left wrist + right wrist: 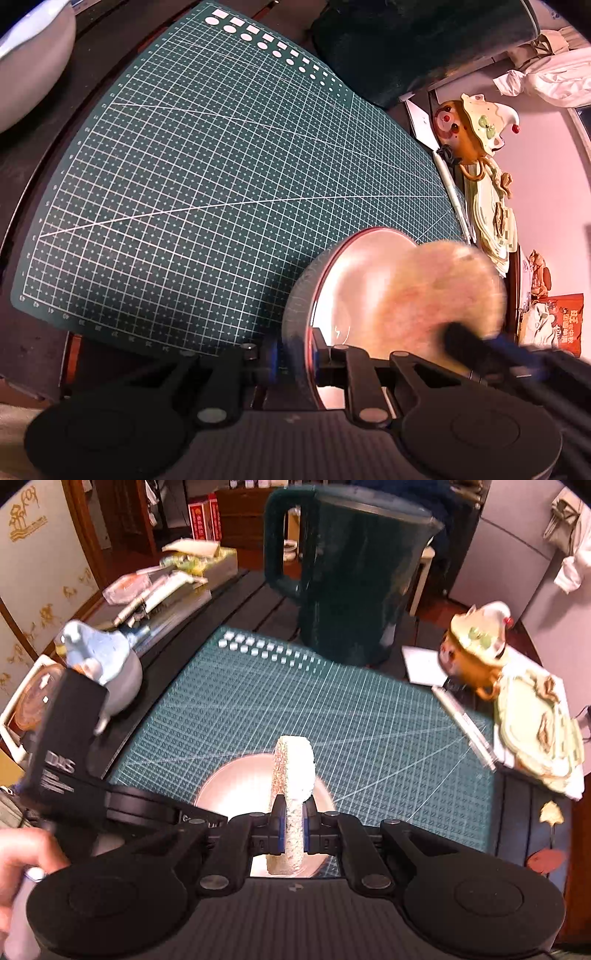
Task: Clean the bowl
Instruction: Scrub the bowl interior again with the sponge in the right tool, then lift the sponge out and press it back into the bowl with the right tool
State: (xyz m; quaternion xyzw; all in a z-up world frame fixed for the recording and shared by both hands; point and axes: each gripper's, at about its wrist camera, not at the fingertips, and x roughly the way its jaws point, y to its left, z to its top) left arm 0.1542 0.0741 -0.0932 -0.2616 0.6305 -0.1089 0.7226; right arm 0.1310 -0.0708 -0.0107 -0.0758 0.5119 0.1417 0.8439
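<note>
My left claw (pixel 293 363) is pinched nearly closed on the rim of the shallow round metal bowl (pixel 354 280), which stands tilted on its edge over the near right part of the green gridded cutting mat (pixel 207 177). My right claw (pixel 293 821) is clamped tight on a pale, coarse, porous sponge pad (pixel 293 771) held upright between its pads, the sponge reaching down into the bowl's shiny inside; from the left wrist view the sponge is a blurred, fuzzy patch against the bowl's inner face. The mat lies on the dark worktop (pixel 255 590). A tall dark green jug with a handle (pixel 347 576) stands at the mat's far edge.
</note>
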